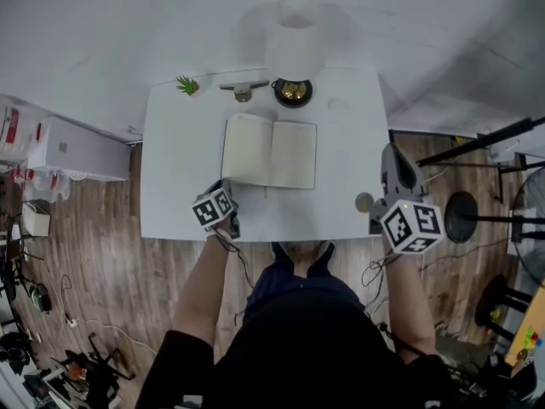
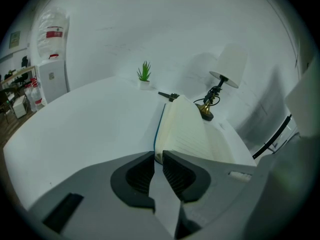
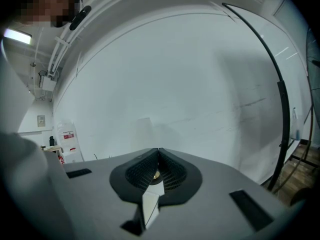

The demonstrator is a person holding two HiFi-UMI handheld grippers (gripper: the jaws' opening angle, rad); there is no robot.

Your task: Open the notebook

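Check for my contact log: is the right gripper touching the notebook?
Apart. Head view shows the right gripper off to the right, bare table between it and the open notebook.

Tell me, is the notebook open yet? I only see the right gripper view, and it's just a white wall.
Observer: Yes. The notebook lies open on the table, pages up.
Operator: Where's my other gripper?
Observer: The left gripper is by the notebook's near left corner, jaws slightly apart with nothing between them.
Operator: Anything else on the table?
Observer: A lamp stands behind the notebook.
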